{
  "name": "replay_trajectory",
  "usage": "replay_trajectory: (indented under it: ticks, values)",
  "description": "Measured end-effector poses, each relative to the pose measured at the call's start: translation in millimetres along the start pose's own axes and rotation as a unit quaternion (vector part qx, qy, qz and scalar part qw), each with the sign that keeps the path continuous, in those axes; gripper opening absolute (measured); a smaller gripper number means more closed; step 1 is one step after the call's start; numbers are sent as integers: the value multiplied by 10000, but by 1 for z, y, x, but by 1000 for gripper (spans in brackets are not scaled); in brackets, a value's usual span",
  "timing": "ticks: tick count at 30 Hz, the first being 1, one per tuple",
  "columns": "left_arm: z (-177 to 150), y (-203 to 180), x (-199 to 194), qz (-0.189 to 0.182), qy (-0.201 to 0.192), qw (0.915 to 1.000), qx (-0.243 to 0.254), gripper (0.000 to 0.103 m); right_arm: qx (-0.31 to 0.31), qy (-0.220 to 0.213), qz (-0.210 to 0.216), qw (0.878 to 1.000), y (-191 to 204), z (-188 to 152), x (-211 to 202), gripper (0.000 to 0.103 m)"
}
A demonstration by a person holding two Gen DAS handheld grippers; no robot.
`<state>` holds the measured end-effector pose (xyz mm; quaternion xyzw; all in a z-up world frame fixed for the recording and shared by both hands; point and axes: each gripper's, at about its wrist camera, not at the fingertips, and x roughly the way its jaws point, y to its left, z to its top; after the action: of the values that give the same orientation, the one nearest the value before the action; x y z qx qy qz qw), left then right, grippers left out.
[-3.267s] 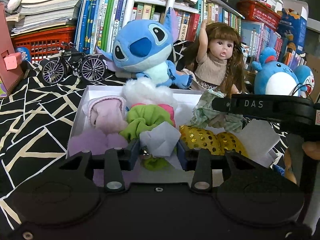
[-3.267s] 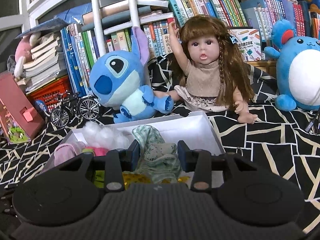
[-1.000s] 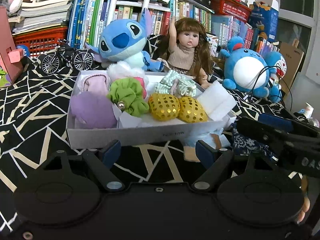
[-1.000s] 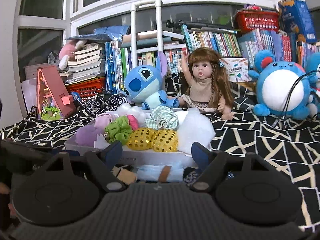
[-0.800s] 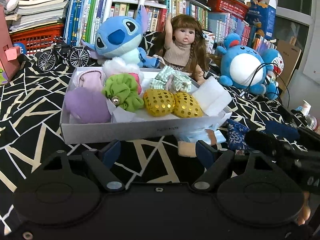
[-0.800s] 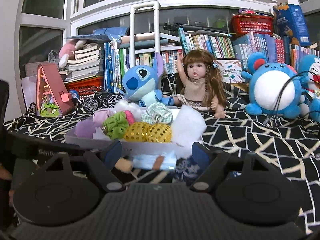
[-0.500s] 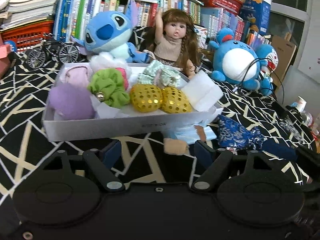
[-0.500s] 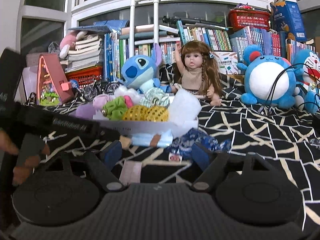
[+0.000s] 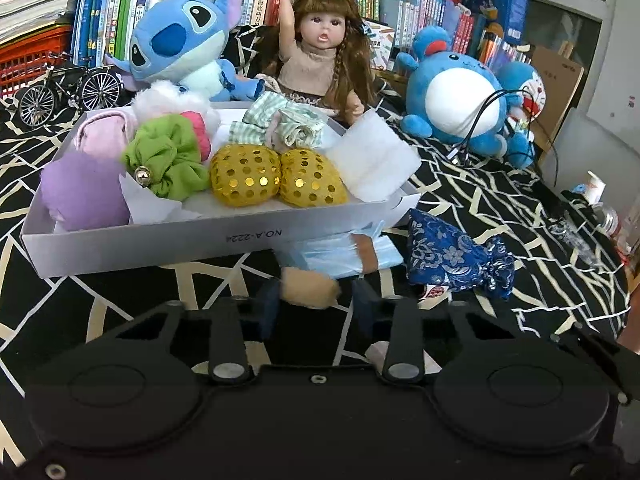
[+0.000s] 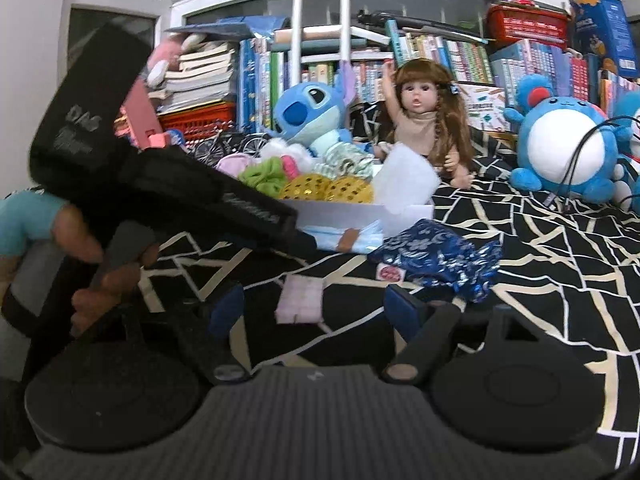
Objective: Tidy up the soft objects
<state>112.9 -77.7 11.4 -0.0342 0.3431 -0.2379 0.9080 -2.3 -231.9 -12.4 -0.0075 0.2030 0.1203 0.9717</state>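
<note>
A white box (image 9: 132,246) holds soft things: a purple pouf (image 9: 82,192), a green scrunchie (image 9: 168,160), two gold sequin pads (image 9: 276,180) and a checked cloth (image 9: 280,128). In front of it lie a tan soft piece (image 9: 310,288), a light blue mask pack (image 9: 340,252) and a blue brocade pouch (image 9: 452,256). My left gripper (image 9: 310,306) is partly closed around the tan piece; contact is unclear. My right gripper (image 10: 316,308) is open over a small pink pad (image 10: 300,298). The left gripper's body (image 10: 160,184) crosses the right wrist view.
A Stitch plush (image 9: 180,48), a doll (image 9: 320,52) and a round blue plush (image 9: 456,96) sit behind the box, before book shelves. A toy bicycle (image 9: 68,88) stands at the left. Cables (image 9: 520,128) and small items lie at the right on the black patterned cloth.
Both grippers drew back from the box after letting go of cloth items. The left gripper then lowered toward the tan piece and its fingers narrowed. The right gripper stayed open.
</note>
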Motion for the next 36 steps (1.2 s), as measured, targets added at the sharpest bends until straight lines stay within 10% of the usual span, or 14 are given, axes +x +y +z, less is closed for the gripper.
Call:
replay_trajectory:
  ticks: [25, 36]
  values:
    - [-11, 23, -29, 375, -20, 9991, -202, 27, 413, 406, -1124, 9920, -35, 5, 9, 77]
    - [-19, 25, -50, 458, -205, 9984, -252, 27, 457, 160, -399, 9980, -16, 9, -1, 77]
